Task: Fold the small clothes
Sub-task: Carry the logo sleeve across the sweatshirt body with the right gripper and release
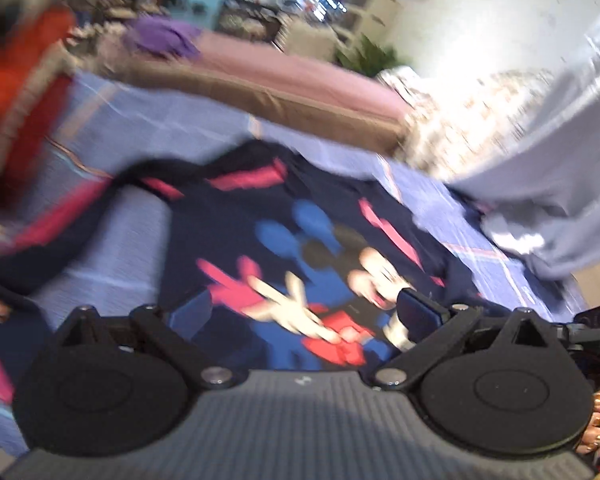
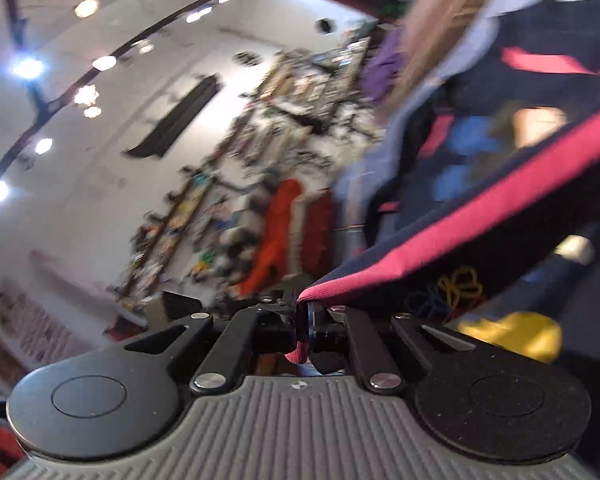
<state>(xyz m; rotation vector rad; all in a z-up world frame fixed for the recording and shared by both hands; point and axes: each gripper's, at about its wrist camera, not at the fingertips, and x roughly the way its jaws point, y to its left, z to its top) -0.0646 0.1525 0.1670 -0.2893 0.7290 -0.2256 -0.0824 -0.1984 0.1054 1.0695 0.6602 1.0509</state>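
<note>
Navy shirt (image 1: pixel 284 240), pink trim, cartoon print

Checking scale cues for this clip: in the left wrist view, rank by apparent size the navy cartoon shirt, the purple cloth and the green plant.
1. navy cartoon shirt, by far the largest, though it lies nearest the camera.
2. and 3. purple cloth and green plant: both small, blurred and farther off; they look much alike, so I will not rank them.

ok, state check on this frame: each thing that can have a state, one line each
right gripper: shut on the shirt's pink hem, lifted
left gripper: jaws spread wide, nothing between them, above the print
navy cartoon shirt: mostly spread flat on the bed, print up, one edge raised by the right gripper
grey garment: hanging loose at the right, unfolded
bed sheet: laid out under the shirt
</note>
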